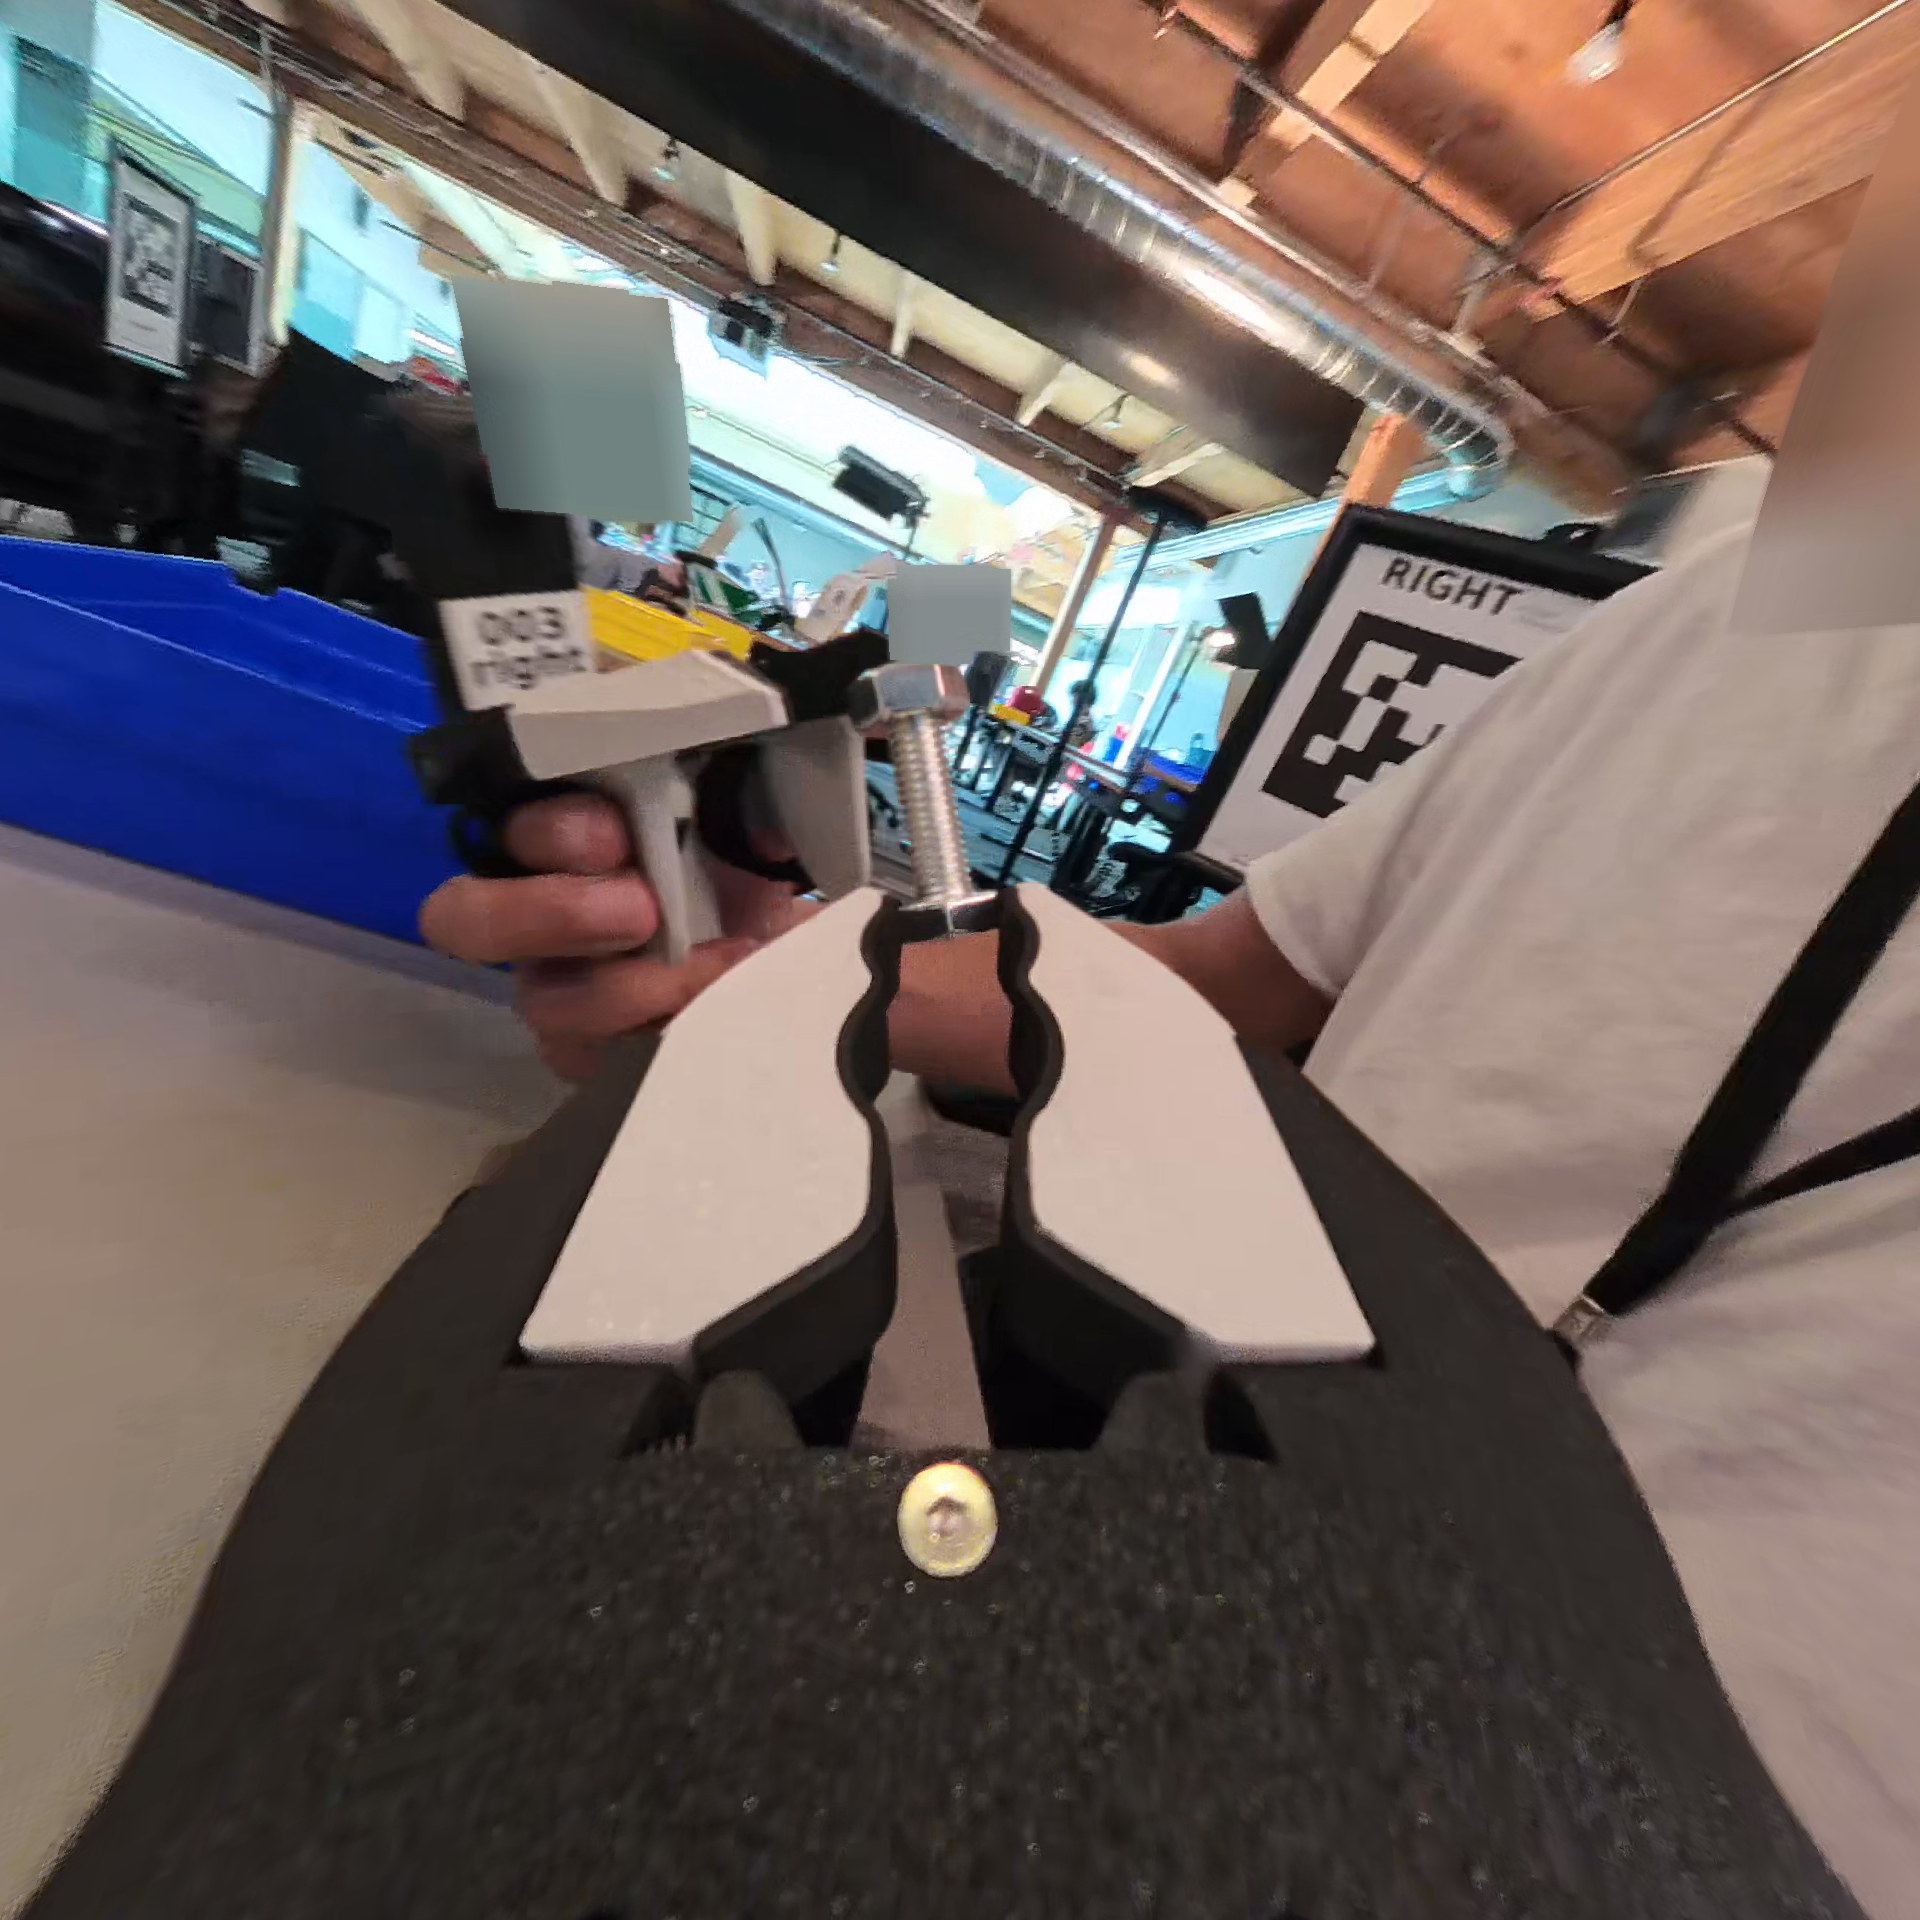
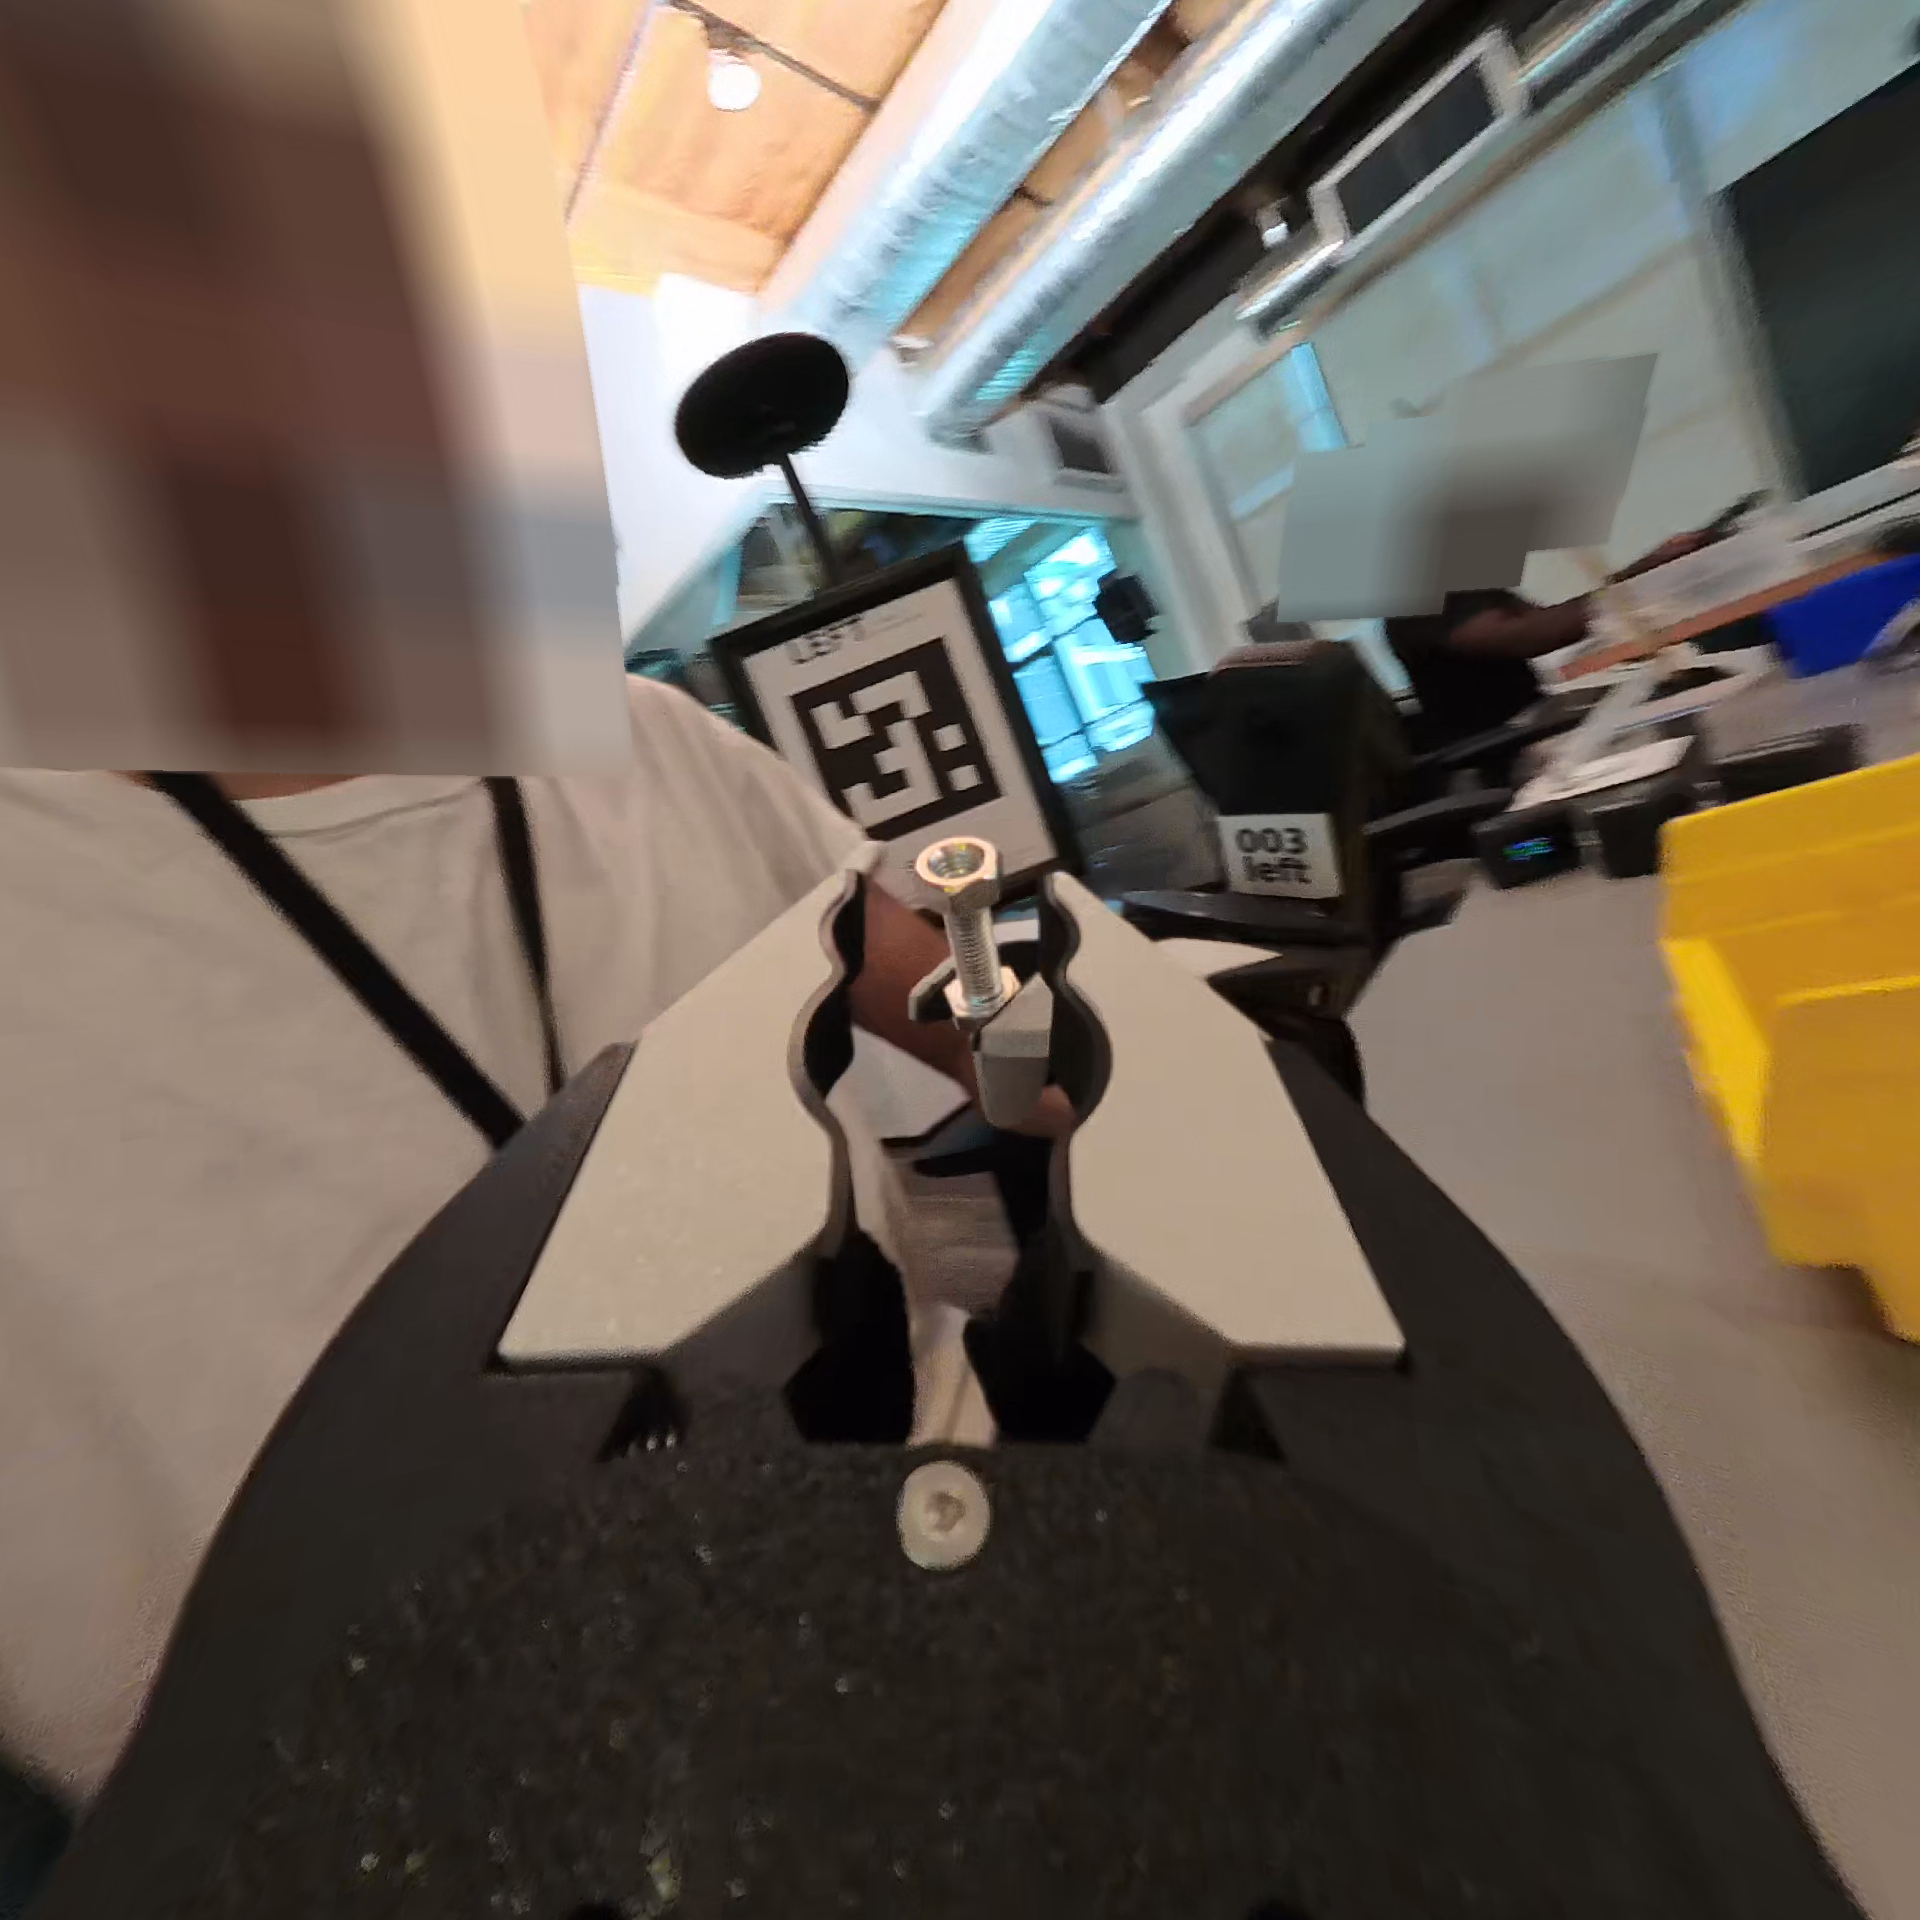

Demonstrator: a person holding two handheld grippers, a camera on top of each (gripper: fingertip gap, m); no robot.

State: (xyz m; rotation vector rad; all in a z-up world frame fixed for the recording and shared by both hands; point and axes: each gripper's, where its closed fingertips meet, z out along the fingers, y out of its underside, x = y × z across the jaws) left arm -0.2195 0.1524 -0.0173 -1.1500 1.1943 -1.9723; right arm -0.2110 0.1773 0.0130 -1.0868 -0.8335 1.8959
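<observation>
My left gripper (image 1: 943, 909) is shut on the hex head of a silver bolt (image 1: 928, 800) and holds it upright above the grey table (image 1: 208, 1143). A silver nut (image 1: 909, 694) sits on the bolt's threaded top end. My right gripper (image 2: 954, 883) is open, with the nut (image 2: 956, 868) between its fingertips and a gap on both sides. In the right wrist view the bolt (image 2: 971, 956) runs down to the left gripper's fingers (image 2: 1010, 1055). In the left wrist view a hand holds the right gripper, whose white finger (image 1: 821, 800) is just left of the bolt.
A blue bin (image 1: 208, 727) stands on the table at the left. A yellow bin (image 2: 1818, 1039) stands at the right. The person in a white shirt (image 1: 1558, 935) with black straps is close behind the grippers. Framed marker boards (image 1: 1382, 707) (image 2: 904, 727) stand behind.
</observation>
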